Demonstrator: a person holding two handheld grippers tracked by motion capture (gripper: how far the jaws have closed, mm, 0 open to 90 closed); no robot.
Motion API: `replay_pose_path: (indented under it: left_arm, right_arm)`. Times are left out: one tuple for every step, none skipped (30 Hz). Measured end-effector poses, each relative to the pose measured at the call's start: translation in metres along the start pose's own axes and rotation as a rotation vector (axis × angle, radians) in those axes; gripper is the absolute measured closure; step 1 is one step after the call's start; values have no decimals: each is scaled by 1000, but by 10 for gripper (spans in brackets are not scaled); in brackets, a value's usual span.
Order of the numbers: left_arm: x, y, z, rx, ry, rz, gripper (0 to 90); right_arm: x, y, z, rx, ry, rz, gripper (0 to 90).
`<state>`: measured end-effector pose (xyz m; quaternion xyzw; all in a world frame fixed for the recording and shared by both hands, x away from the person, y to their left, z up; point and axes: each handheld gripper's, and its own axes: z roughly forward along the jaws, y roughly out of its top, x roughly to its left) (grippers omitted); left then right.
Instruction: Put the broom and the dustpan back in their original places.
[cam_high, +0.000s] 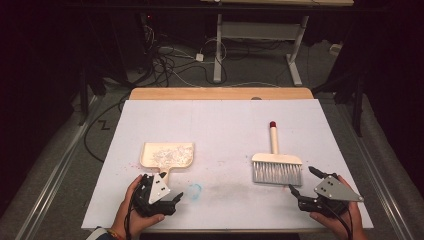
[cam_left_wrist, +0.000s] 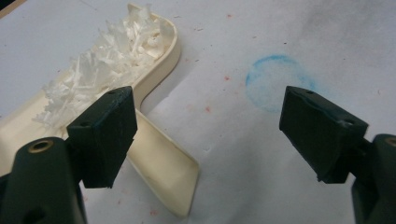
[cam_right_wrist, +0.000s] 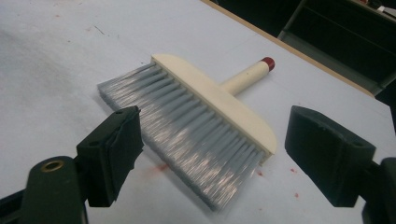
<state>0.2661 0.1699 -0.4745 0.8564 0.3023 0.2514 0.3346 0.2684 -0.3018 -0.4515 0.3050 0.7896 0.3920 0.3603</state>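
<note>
Left gripper (cam_high: 165, 197) jaws open by dustpan (cam_high: 167, 155) handle | shreds (cam_left_wrist: 100, 65) likely paper | right gripper (cam_high: 306, 182) open facing brush (cam_high: 276, 167), both free on worktop (cam_high: 225, 120)

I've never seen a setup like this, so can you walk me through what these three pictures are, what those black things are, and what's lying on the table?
No robot here: a person sits at a white table and holds a hand-operated tool in each hand. The top picture looks down from above; the left tongs and right tongs show near the bottom edge. The other two pictures come from small cameras riding on each tool, looking out between its two black jaws.

On the table lie a cream dustpan with white shreds in it, and a hand brush with grey bristles and a red-tipped handle. A faint blue ring marks the surface.

Nothing is held: both tongs are open, the left by the dustpan's handle, the right facing the brush.
</note>
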Motion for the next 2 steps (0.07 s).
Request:
replay_pose_path:
  left_arm:
    - [0,0,0,-2,2,-3,186]
    - [0,0,0,-6,7,-6,186]
  right_arm:
    - [0,0,0,-1,4,1,196]
    - [0,0,0,-3,6,1,196]
